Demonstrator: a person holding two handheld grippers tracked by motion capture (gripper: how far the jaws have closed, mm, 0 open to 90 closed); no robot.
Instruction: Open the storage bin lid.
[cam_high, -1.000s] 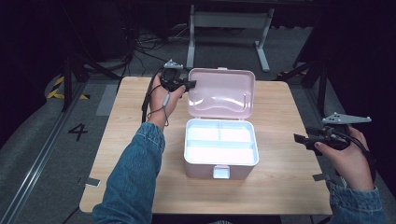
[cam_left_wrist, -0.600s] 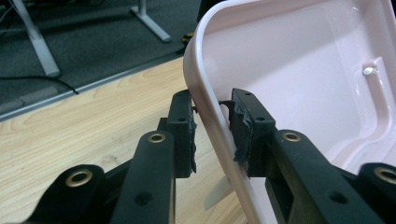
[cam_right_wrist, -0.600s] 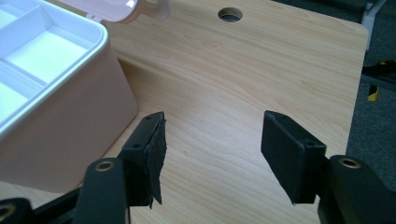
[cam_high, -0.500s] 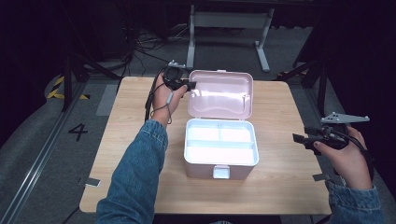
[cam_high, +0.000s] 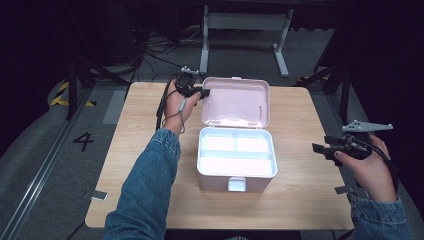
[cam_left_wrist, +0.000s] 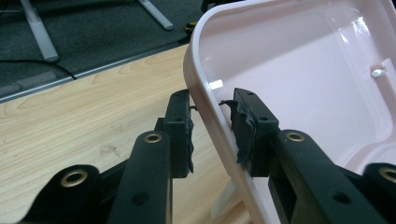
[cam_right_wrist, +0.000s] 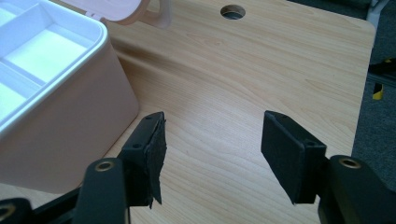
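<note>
Pink lid (cam_left_wrist: 299, 70) rim stands between the left tool's (cam_left_wrist: 212, 128) just-loosening jaws, pads barely apart from it.

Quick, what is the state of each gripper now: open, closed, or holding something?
Left gripper: jaws have just been opening, both pads off the rim of the pink lid that stands between them.
Right gripper: open, holding nothing, over the table.

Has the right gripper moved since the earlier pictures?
No. In the high view the right gripper sits at the same place off the table's right edge, level with the box, jaws open.
</note>
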